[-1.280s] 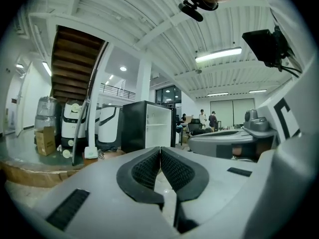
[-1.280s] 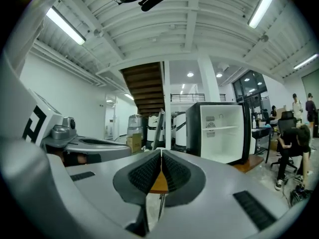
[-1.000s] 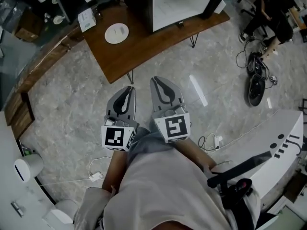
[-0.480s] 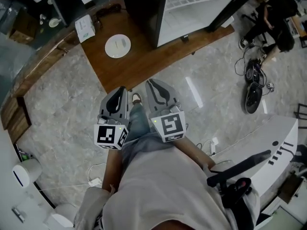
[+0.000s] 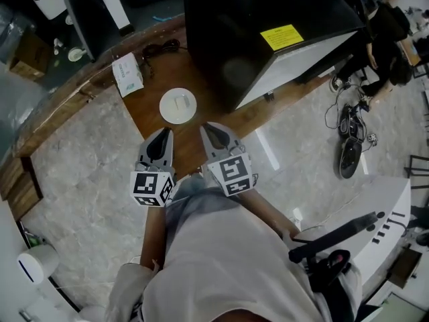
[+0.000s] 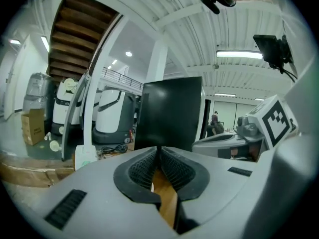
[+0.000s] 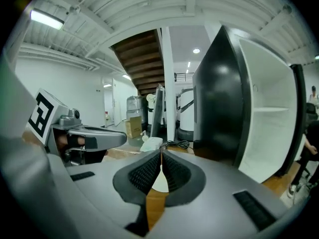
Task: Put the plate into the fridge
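Left hand-held gripper (image 5: pixel 162 137) and right hand-held gripper (image 5: pixel 208 130) are both closed and empty; unopened, they could shove the plate (image 5: pixel 178 105) off the surface (image 5: pixel 149 106).

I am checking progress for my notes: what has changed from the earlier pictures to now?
The person stepped forward: the left tongs and right tongs now reach over the edge of the wooden table, just short of the plate. The fridge looms closer. Nothing was taken or let go. Both tongs stayed shut and empty; the plate stayed on the table.
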The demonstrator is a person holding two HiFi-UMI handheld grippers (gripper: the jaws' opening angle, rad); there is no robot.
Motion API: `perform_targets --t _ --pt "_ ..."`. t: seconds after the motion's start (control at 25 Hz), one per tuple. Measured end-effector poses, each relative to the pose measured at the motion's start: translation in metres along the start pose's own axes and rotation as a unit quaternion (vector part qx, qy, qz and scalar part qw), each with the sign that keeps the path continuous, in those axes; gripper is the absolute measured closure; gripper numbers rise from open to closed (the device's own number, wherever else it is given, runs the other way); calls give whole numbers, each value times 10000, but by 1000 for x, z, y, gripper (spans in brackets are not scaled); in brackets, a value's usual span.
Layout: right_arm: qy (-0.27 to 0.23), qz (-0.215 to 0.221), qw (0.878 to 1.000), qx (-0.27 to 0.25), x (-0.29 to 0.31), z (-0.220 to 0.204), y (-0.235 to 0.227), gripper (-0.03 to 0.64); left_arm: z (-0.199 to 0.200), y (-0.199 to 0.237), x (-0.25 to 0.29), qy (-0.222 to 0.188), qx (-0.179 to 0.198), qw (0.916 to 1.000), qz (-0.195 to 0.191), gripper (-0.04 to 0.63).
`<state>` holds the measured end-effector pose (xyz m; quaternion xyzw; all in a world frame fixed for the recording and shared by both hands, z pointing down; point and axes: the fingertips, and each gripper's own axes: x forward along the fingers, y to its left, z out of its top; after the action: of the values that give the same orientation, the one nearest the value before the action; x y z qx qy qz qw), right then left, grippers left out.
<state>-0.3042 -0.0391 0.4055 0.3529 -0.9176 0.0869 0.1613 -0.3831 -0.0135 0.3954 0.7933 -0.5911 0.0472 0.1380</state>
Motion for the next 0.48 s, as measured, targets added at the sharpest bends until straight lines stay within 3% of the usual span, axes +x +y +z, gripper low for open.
perform_targets --t 0.16,0.48 --pt "535 85 9982 251 71 -19 -7 598 -27 66 42 718 -128 9969 -305 575" --pt "1295 -119 9911 288 145 -54 -19 598 -75 161 112 1774 106 9840 -89 574"
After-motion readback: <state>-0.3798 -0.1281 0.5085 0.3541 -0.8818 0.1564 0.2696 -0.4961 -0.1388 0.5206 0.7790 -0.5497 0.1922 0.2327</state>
